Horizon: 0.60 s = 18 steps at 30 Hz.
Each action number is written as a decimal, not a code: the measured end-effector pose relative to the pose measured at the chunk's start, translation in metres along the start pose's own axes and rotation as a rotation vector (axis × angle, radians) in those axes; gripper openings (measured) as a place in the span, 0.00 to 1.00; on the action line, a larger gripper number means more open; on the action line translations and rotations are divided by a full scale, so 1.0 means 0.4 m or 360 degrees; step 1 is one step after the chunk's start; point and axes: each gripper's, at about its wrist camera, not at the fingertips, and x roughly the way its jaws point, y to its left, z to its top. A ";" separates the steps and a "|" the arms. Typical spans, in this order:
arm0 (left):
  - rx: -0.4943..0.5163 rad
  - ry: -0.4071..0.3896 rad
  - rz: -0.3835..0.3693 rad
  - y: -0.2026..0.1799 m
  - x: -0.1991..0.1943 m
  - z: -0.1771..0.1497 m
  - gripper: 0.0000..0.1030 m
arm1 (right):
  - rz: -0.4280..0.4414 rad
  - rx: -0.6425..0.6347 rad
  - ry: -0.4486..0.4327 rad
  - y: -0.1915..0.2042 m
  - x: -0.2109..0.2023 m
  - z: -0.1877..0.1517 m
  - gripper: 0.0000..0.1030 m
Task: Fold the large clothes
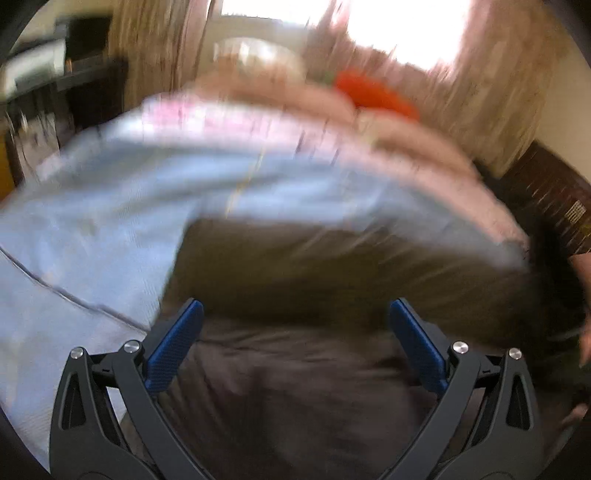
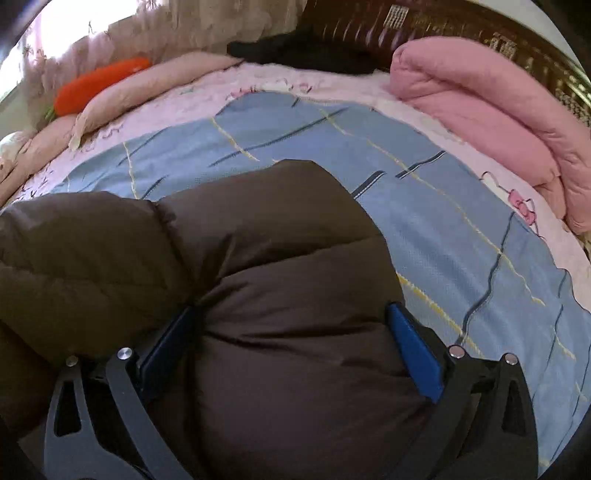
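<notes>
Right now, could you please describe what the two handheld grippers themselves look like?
The left gripper and right gripper look alike: black frames with triangular cut-outs, round silver pivot bolts, and flat fingers faced with textured blue pads. No cables or markings are visible.

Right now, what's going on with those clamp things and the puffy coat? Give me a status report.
Left hand-held gripper open over brown puffer jacket. Right hand-held gripper wide open, jacket bulging between its pads. Jacket on blue bedspread. Folded pink quilt well clear.

Home bedroom — bed [image 2: 461, 229], pink quilt [image 2: 480, 110], curtains [image 2: 192, 22].
</notes>
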 end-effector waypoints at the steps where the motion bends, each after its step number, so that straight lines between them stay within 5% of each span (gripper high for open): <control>1: 0.0067 -0.0102 0.0030 -0.039 -0.045 0.015 0.98 | -0.0002 -0.0014 -0.0012 0.002 -0.001 -0.008 0.99; 3: 0.0351 -0.0201 0.0123 -0.195 -0.129 0.053 0.98 | 0.0018 -0.0003 -0.0011 -0.011 0.007 -0.013 0.99; 5: 0.0424 -0.0210 0.0000 -0.307 -0.159 0.073 0.98 | 0.0045 -0.0005 0.0009 -0.009 0.017 -0.002 0.99; 10: 0.0189 0.0004 -0.0390 -0.500 -0.090 0.100 0.98 | 0.0105 -0.0017 0.0060 -0.014 0.016 0.006 0.99; 15: 0.0084 0.0223 -0.0687 -0.592 0.032 0.081 0.98 | 0.0176 -0.0015 0.0084 -0.032 0.026 0.004 0.99; 18: 0.0063 0.0355 -0.0611 -0.575 0.118 0.042 0.98 | 0.0236 0.0014 0.0097 -0.049 0.033 0.004 0.99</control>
